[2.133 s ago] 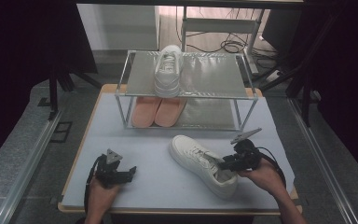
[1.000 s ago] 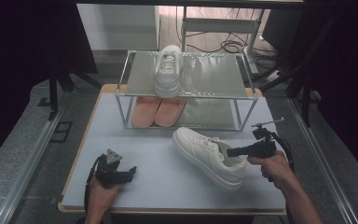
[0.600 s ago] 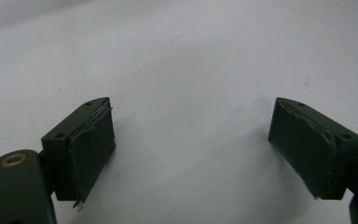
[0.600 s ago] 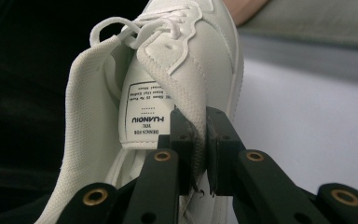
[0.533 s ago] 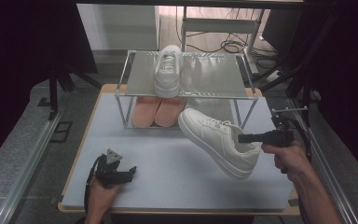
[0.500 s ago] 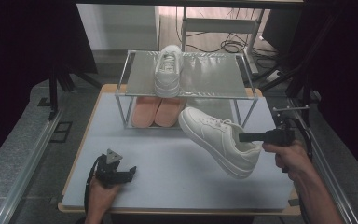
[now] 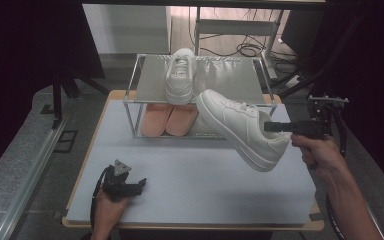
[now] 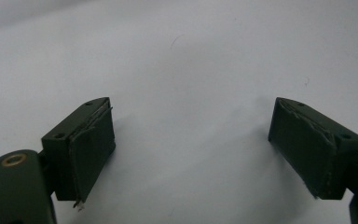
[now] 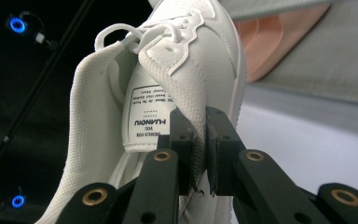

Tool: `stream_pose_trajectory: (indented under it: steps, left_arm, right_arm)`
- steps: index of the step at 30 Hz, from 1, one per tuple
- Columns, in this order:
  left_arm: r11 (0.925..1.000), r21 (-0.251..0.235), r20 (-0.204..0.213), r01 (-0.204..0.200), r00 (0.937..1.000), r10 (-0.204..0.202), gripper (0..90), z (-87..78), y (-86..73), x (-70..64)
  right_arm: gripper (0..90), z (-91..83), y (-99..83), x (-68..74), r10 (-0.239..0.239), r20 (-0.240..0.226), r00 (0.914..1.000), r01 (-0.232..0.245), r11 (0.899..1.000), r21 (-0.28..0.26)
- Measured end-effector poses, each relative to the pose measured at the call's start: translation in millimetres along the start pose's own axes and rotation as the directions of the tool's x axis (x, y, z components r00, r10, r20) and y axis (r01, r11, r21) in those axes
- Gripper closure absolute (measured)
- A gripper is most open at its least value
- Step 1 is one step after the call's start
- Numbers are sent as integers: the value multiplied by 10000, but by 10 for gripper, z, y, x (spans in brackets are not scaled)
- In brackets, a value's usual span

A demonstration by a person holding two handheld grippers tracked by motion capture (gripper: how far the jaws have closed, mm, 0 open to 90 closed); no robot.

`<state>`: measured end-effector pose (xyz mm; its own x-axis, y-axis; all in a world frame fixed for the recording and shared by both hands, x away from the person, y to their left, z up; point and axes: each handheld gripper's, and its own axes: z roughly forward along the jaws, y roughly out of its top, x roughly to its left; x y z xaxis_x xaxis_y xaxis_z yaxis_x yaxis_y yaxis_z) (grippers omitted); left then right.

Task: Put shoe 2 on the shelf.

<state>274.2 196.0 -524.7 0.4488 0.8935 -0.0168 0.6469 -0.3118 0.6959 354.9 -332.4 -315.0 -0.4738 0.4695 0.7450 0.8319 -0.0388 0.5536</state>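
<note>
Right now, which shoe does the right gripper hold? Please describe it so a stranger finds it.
Start at the metal rack at the far end of the table. In front of its right end, a white shoe hangs in the air, toe toward the rack. Unlike the other white shoe on top, its collar is pinched by the right gripper.

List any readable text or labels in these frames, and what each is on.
"HUANQIU": tongue label inside the white sneaker that the right gripper clamps by its collar; it reads upside down.
Smaller lines on that label: too small to read.
Nothing else legible.
</note>
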Motion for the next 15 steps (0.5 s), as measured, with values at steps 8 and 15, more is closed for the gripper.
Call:
stream_pose_trajectory:
  steps: [8,15]
  left_arm:
    - [10000,-14,-2,4,10000,-4,142,0,0,-1]
    - [10000,3,-4,-19,10000,19,142,-1,0,0]
  right_arm:
    - [824,43,238,31,259,237,9994,-243,9976,-652]
    - [823,155,435,-18,611,520,9968,-546,9914,-1187]
